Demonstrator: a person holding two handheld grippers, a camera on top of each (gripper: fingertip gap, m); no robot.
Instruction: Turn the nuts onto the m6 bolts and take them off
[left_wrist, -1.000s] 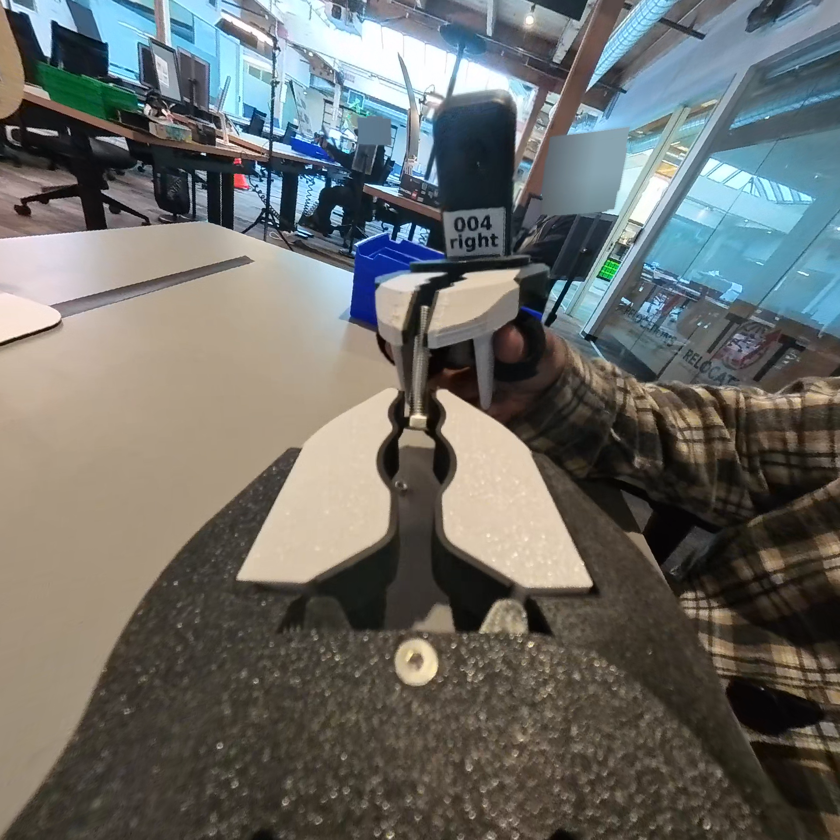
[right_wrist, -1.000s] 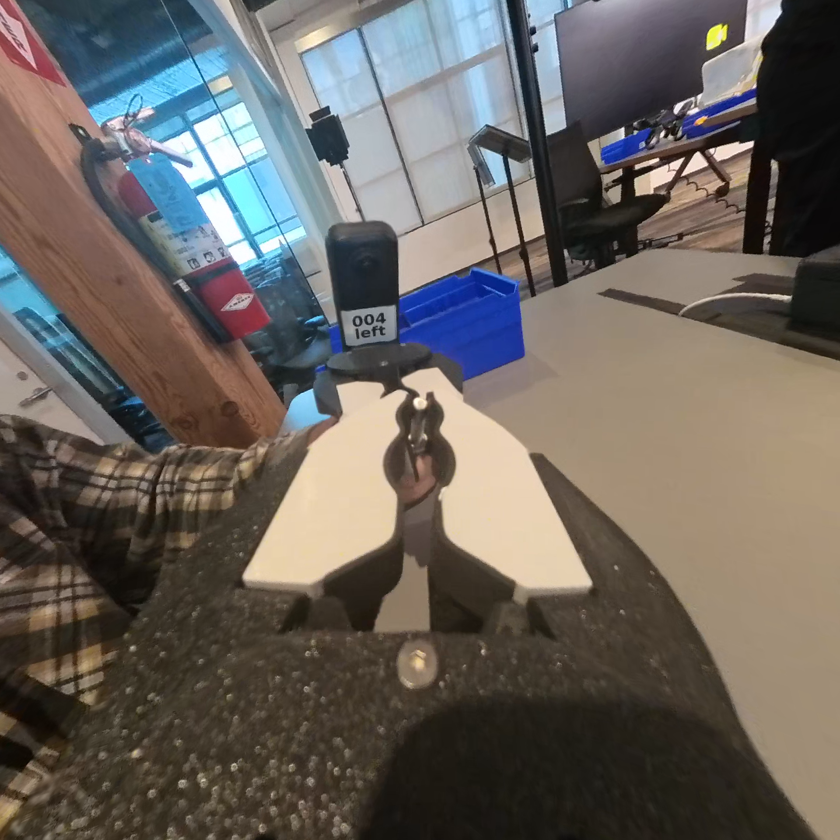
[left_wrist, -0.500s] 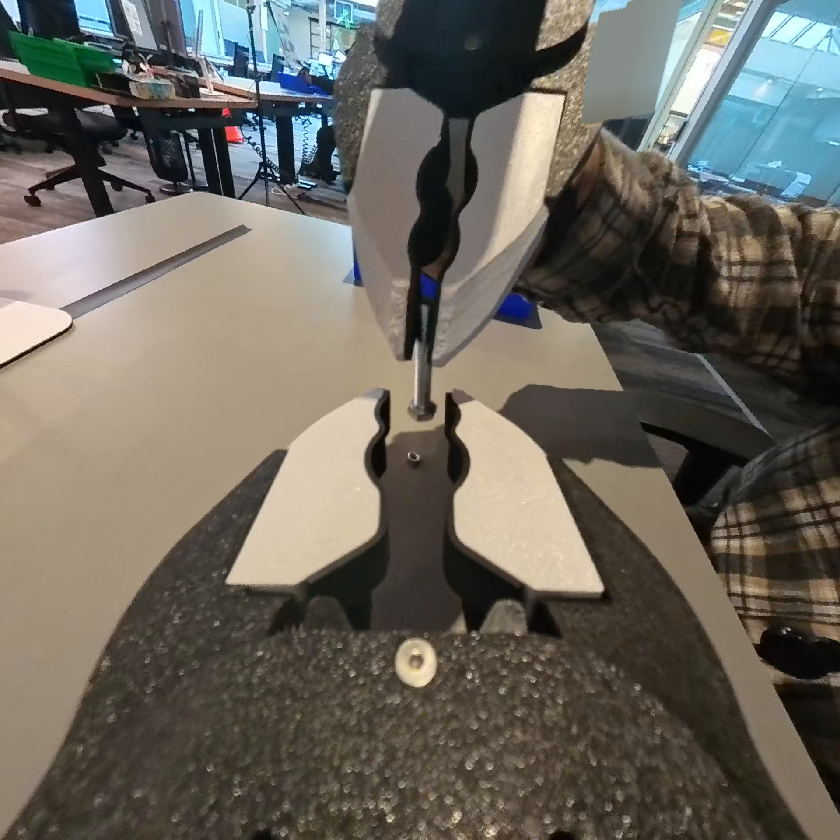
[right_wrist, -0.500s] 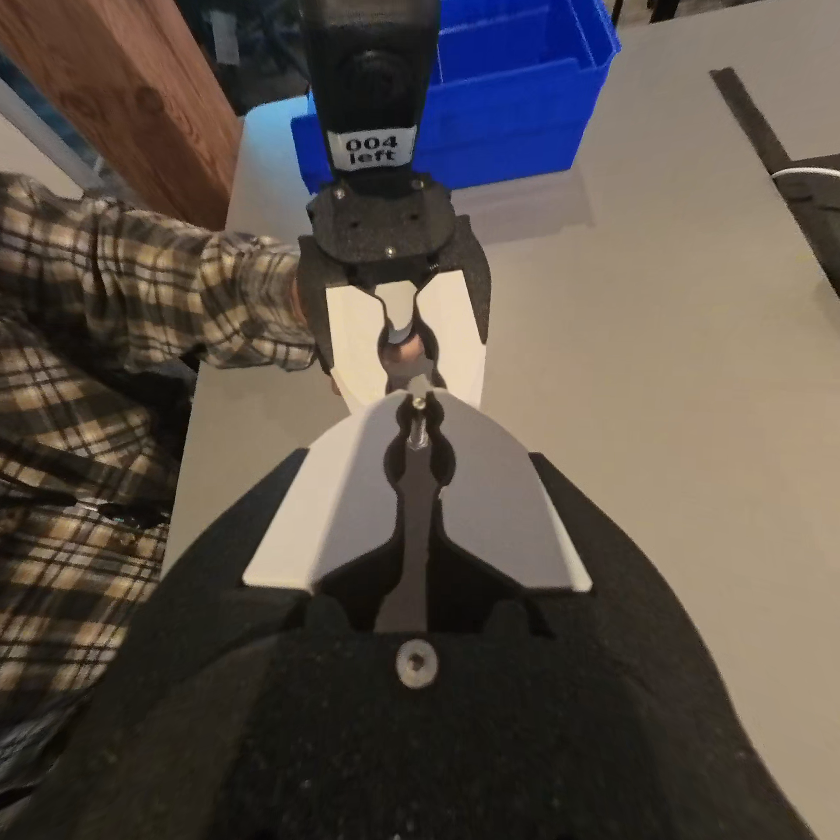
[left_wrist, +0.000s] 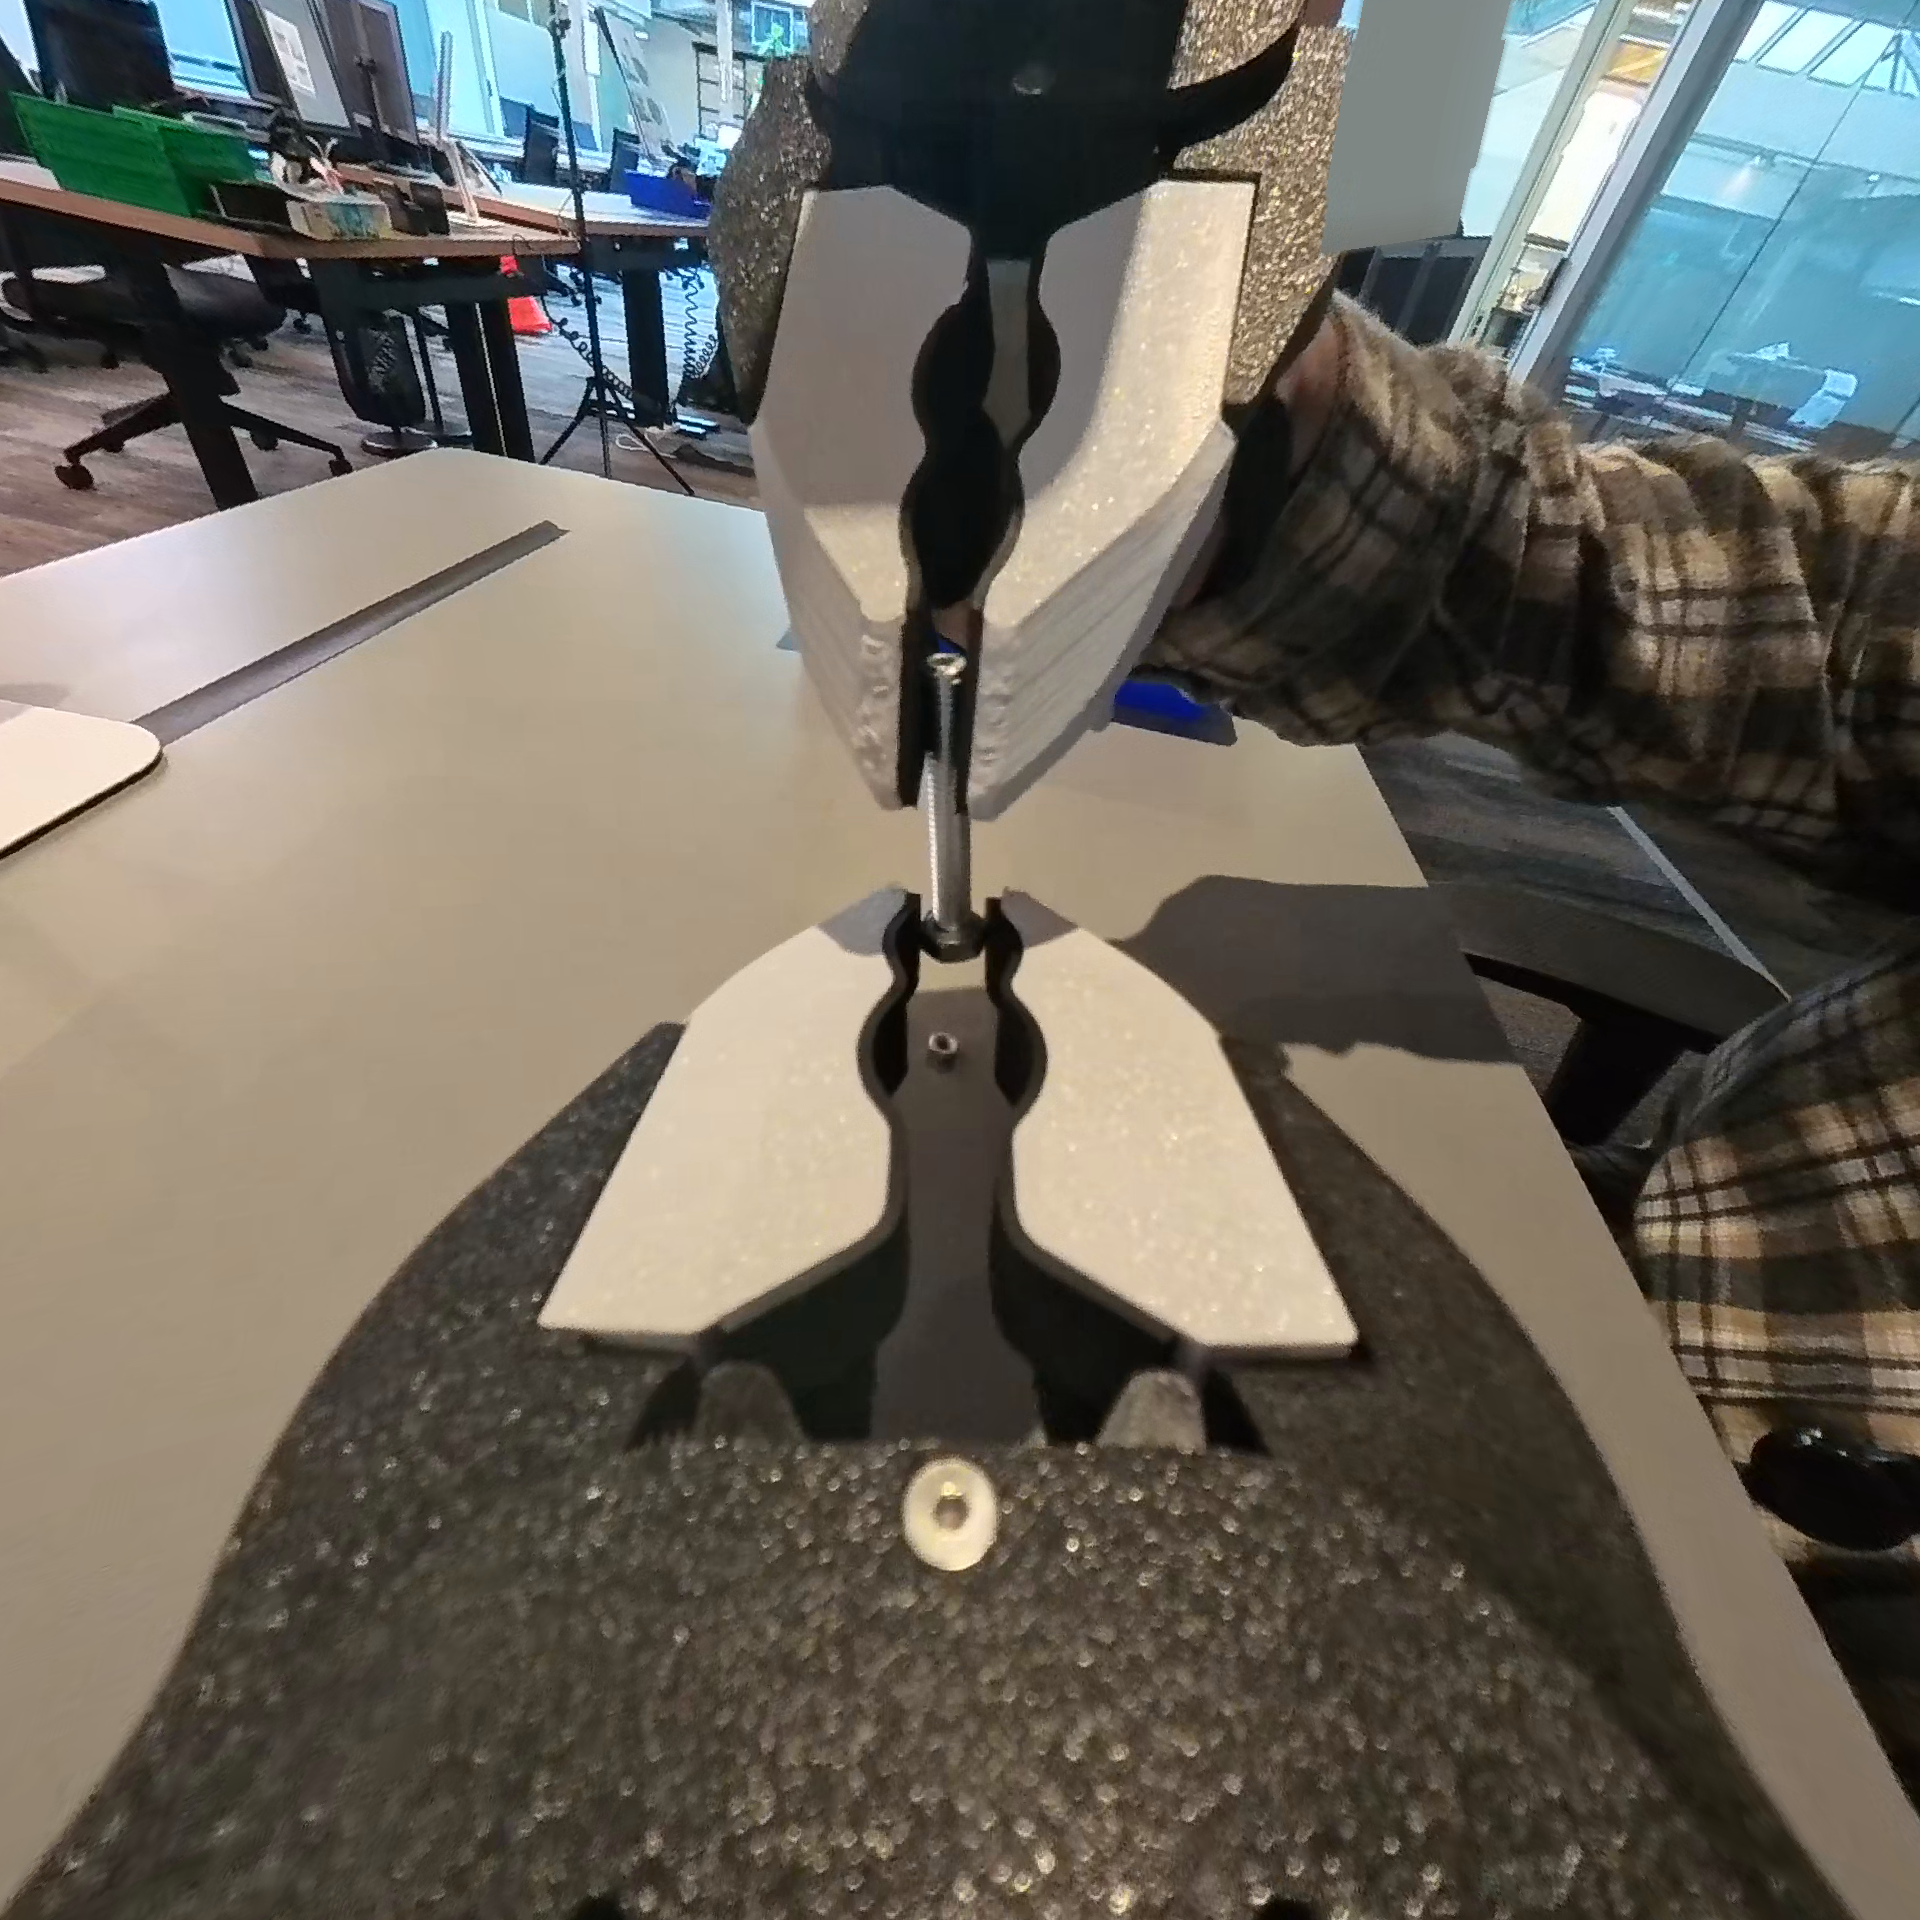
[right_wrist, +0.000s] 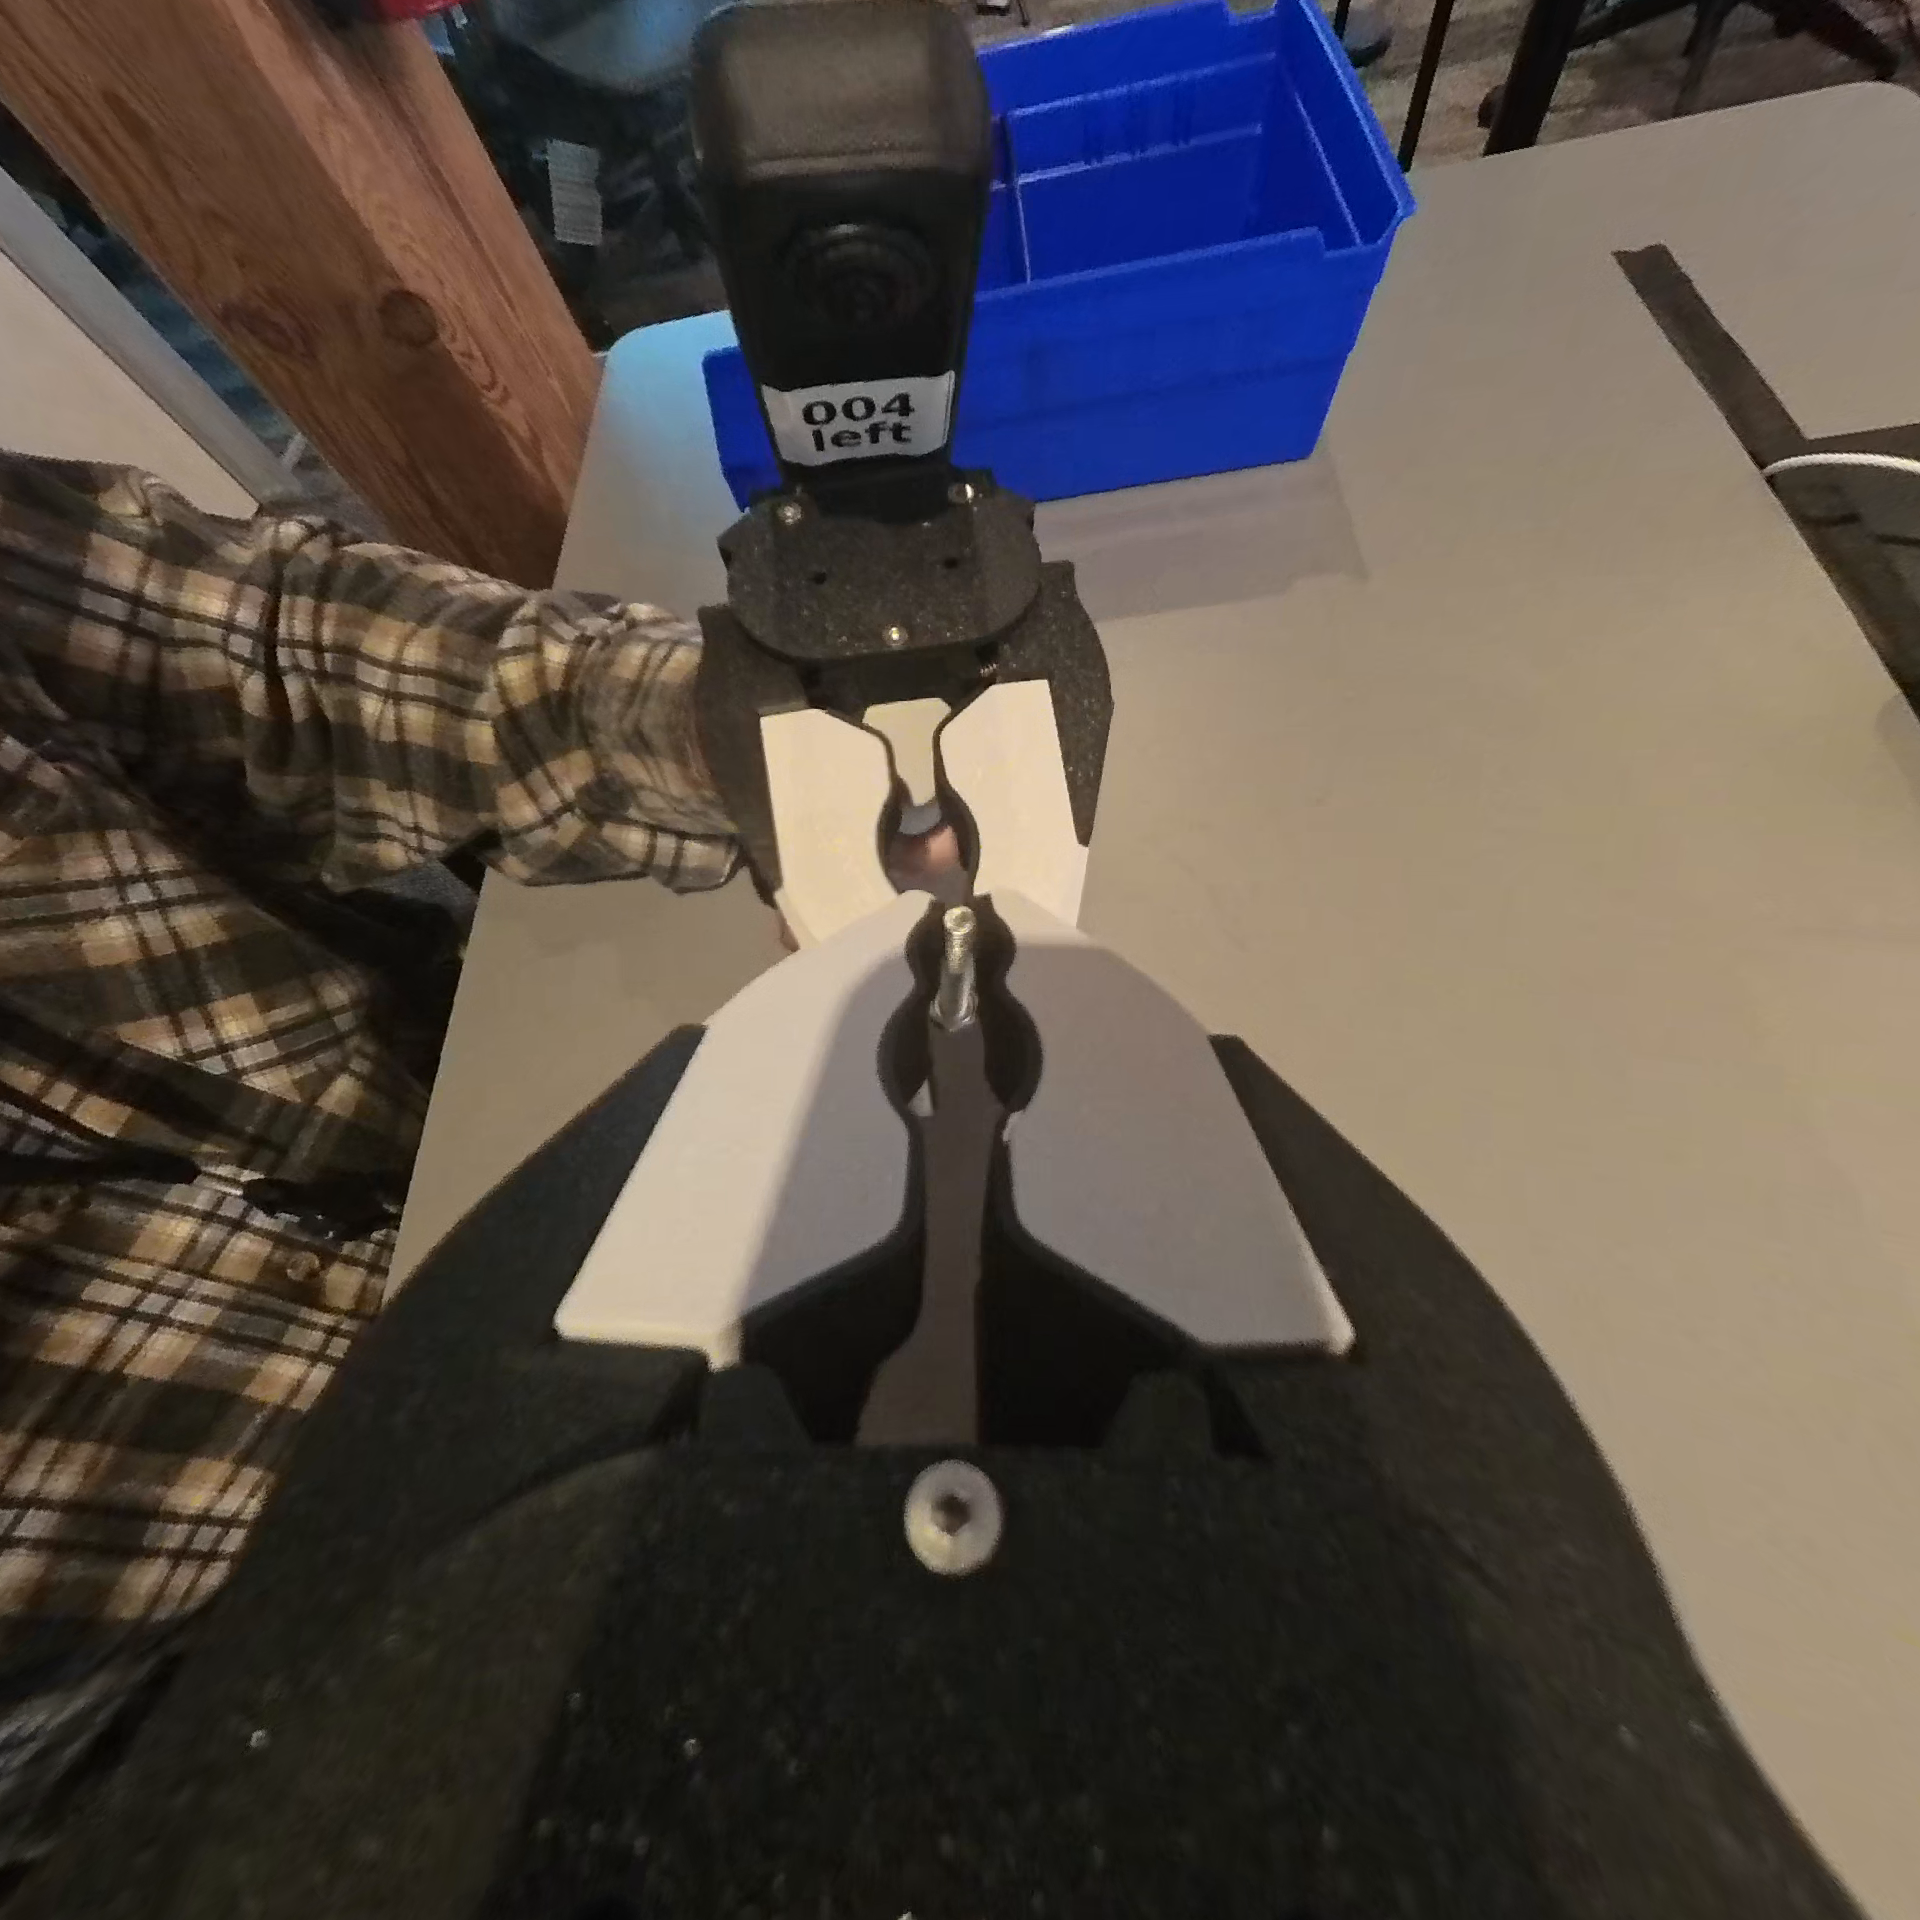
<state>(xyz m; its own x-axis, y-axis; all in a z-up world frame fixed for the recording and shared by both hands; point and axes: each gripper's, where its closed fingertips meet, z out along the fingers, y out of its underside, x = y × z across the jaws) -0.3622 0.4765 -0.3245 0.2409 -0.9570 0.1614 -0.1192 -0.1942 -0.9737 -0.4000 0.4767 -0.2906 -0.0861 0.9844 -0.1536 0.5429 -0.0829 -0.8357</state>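
Note:
My right gripper (left_wrist: 940, 802) points down from above in the left wrist view and is shut on a silver bolt (left_wrist: 943, 810), head up between its pads and threaded shank hanging below them. A dark nut (left_wrist: 951, 943) sits on the shank's lower end. My left gripper (left_wrist: 951, 916) is shut on that nut at its very tips, above the grey table (left_wrist: 416, 831). In the right wrist view my right gripper (right_wrist: 956, 923) holds the bolt (right_wrist: 951, 977) between its pads. The left gripper's white fingers (right_wrist: 821, 821) lie just beyond, their tips hidden.
A blue bin (right_wrist: 1174, 312) stands at the table's far edge behind the left gripper. A person's plaid sleeves (left_wrist: 1558, 623) reach in from the right. A dark strip (left_wrist: 343, 634) and a white pad (left_wrist: 62, 769) lie at the left. A wooden post (right_wrist: 312, 208) stands behind.
The right gripper has tipped up to point down over the left one, still holding the bolt. The left jaws opened off the nut half a second ago and have closed on it again.

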